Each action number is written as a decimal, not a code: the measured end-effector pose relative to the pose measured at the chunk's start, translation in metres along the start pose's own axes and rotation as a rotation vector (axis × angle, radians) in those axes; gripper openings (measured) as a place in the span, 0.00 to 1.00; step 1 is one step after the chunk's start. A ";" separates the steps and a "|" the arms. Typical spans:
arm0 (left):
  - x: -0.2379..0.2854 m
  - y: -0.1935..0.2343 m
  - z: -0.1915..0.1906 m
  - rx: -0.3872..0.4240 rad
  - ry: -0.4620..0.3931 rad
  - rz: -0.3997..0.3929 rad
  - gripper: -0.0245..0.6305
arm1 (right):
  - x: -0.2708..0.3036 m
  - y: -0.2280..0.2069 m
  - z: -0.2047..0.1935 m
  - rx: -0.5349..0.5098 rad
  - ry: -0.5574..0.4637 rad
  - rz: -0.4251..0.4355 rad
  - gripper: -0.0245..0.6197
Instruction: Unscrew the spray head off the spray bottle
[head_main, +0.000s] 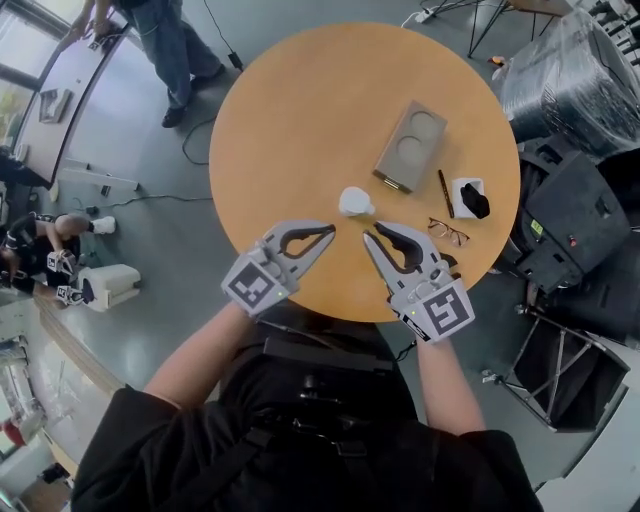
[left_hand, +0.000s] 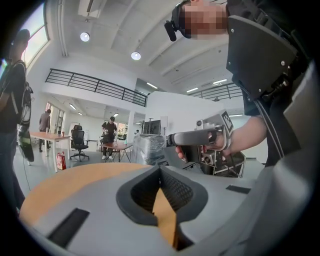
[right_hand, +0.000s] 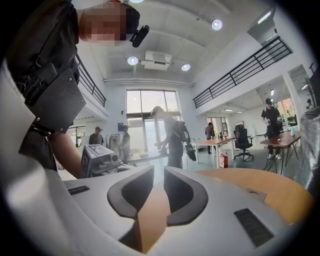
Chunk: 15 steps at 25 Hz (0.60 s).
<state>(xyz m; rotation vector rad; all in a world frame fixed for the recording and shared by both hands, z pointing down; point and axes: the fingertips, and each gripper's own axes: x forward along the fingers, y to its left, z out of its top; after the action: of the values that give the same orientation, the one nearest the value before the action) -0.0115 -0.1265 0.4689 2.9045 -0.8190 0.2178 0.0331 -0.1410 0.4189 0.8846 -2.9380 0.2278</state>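
A small white object (head_main: 355, 202), apparently the spray bottle seen from above, stands on the round wooden table (head_main: 300, 120), near its front edge. Both grippers hover just in front of it, tips pointing toward it and not touching it. My left gripper (head_main: 331, 232) is shut, and in the left gripper view its pads (left_hand: 160, 170) meet with nothing between them. My right gripper (head_main: 367, 236) is open by a narrow gap (right_hand: 159, 172) that holds nothing. Neither gripper view shows the white object.
A brown box with two round recesses (head_main: 410, 146) lies behind the white object. To the right lie a pen (head_main: 444, 192), glasses (head_main: 449, 232) and a white holder with a black item (head_main: 468, 198). Black equipment cases (head_main: 575, 215) stand right of the table; people stand in the room.
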 end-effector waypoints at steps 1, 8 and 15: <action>0.002 0.005 -0.010 0.011 0.010 -0.009 0.06 | 0.004 -0.003 -0.006 0.002 0.001 -0.009 0.14; 0.032 0.031 -0.087 0.032 0.063 -0.010 0.17 | 0.035 -0.028 -0.062 0.018 0.018 -0.051 0.29; 0.064 0.067 -0.181 -0.020 0.124 0.059 0.43 | 0.055 -0.051 -0.108 0.031 0.036 -0.076 0.32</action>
<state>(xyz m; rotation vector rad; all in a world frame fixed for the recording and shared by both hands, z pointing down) -0.0117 -0.1887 0.6628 2.8168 -0.8817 0.3889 0.0179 -0.1959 0.5379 0.9835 -2.8683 0.2830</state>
